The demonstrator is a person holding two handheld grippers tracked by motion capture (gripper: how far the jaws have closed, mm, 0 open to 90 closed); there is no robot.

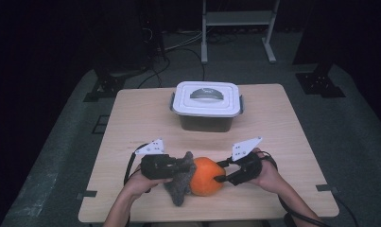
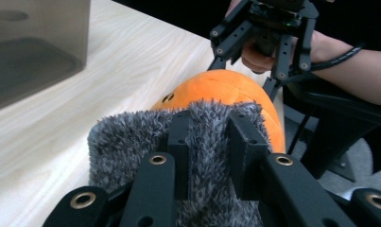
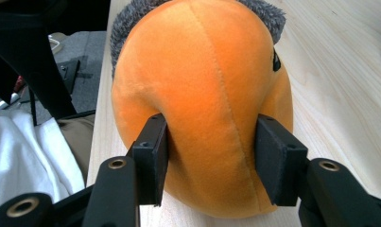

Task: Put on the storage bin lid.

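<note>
A soft orange toy (image 1: pixel 206 176) lies on the desk (image 1: pixel 131 123), near the front edge, right by the person. It has a grey fuzzy part (image 1: pixel 180 182) on its left side. The two belong together, like a plush with a furry bit.

The left gripper (image 1: pixel 186 166) comes in from the left. Its fingers (image 2: pixel 180 142) are clenched on the grey fuzzy part, and the fur bunches up between them. The right gripper (image 1: pixel 221 176) comes in from the right. Its fingers (image 3: pixel 152 151) squeeze the orange body, one on each side, and the plush dents in a little where they press.

So both hands grasp the toy at once, one at each end. A white box with a lid (image 1: pixel 206 99) sits further back on the desk, well apart from the toy. Its lid is on.

It looks like the toy is about to be picked up or pulled at. To do this well, I think both hands should move together and at the same speed. If one hand goes faster, the soft toy may stretch or twist. The left fingers only have fur, so that grip could slip. Keep it tight, and lift slowly. Let the right hand carry most of the weight, because it has the fat round part
</note>
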